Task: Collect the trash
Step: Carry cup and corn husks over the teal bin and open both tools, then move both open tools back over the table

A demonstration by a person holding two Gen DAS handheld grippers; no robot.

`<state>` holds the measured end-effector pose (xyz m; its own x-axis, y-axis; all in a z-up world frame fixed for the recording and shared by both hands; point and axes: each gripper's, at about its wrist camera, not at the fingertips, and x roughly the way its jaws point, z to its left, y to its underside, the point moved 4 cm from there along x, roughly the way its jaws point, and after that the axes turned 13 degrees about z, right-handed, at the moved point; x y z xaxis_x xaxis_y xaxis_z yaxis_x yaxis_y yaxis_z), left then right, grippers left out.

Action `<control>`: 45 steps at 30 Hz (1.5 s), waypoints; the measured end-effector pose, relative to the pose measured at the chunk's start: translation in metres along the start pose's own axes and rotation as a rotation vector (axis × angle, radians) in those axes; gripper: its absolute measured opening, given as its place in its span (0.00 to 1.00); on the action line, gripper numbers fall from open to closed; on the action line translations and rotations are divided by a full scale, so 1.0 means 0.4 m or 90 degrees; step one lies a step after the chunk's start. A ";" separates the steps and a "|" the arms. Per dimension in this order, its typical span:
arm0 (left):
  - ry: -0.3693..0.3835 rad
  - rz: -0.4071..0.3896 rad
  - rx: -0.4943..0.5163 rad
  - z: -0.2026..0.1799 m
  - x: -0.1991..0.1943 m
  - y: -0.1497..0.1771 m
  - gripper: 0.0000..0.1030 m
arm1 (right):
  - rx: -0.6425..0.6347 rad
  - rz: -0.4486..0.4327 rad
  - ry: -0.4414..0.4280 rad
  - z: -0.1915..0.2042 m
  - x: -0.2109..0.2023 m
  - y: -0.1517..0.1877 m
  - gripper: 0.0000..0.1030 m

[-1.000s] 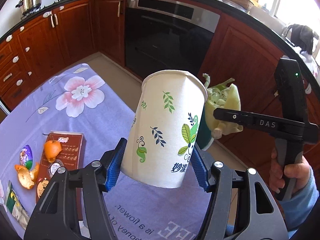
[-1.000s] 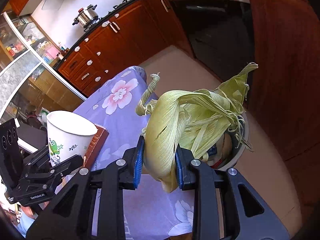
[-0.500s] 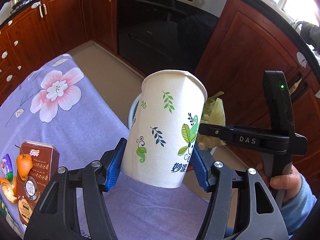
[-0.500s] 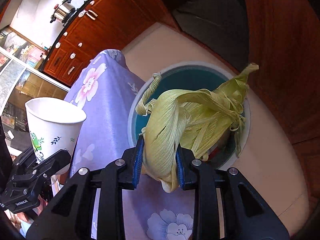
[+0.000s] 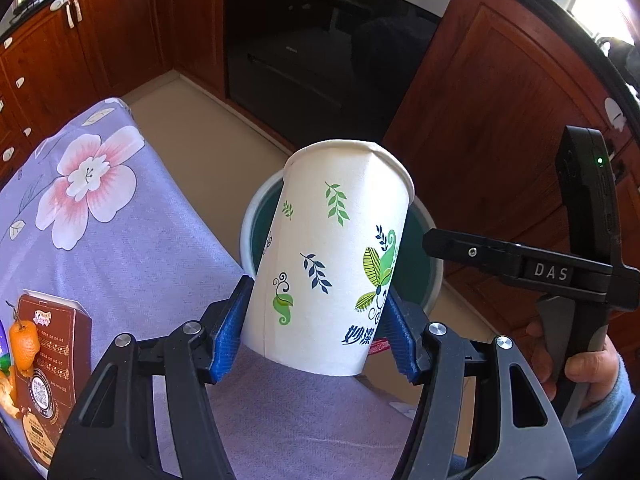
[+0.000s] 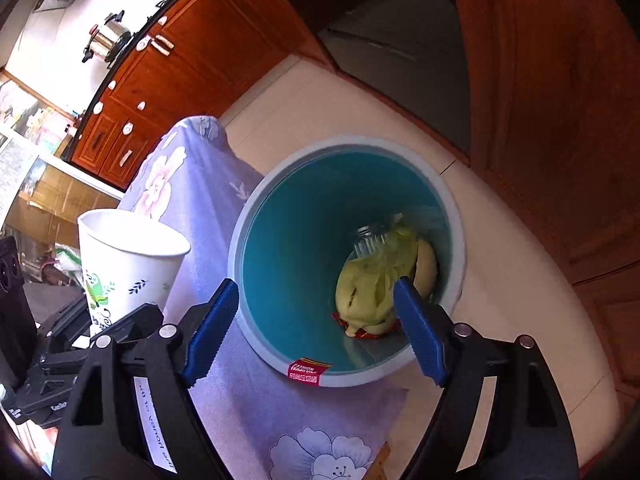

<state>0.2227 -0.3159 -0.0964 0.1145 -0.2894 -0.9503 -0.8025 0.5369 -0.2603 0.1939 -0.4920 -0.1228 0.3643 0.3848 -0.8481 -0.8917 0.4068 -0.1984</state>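
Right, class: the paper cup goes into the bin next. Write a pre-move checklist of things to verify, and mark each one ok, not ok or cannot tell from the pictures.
1. Left gripper holds the paper cup firmly, both blue pads on its sides: ok.
2. Right gripper has let go; its jaws have just been opening and nothing is between them: ok.
3. Corn husk lies inside the bin, not caught on its rim: ok.
4. Bin mouth has room left for the cup: ok.
5. Cup is over the bin opening: cannot tell; in the left wrist view it stands in front of the bin, near the tablecloth edge.
6. Cup is empty: cannot tell; its inside is hidden.
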 end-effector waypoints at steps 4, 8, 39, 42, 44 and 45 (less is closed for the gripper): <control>0.006 0.007 0.006 -0.010 0.018 -0.005 0.61 | 0.016 -0.007 0.007 -0.006 -0.017 0.000 0.78; 0.013 0.011 0.011 -0.021 0.036 -0.016 0.61 | 0.011 -0.016 0.019 -0.003 -0.035 -0.003 0.78; 0.006 -0.017 -0.018 0.010 -0.025 0.016 0.96 | -0.030 -0.042 0.085 0.067 -0.096 0.019 0.92; 0.001 -0.022 -0.028 0.031 -0.047 0.038 0.96 | -0.040 -0.042 0.088 0.100 -0.097 0.031 0.92; -0.008 -0.026 -0.036 0.052 -0.064 0.055 0.96 | -0.049 -0.042 0.089 0.126 -0.094 0.038 0.92; -0.013 -0.029 -0.040 0.064 -0.078 0.068 0.96 | -0.055 -0.040 0.089 0.140 -0.091 0.043 0.92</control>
<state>0.2124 -0.2720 -0.0781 0.1636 -0.2962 -0.9410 -0.8309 0.4728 -0.2933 0.1805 -0.4525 -0.0678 0.3848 0.2399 -0.8913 -0.8903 0.3513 -0.2898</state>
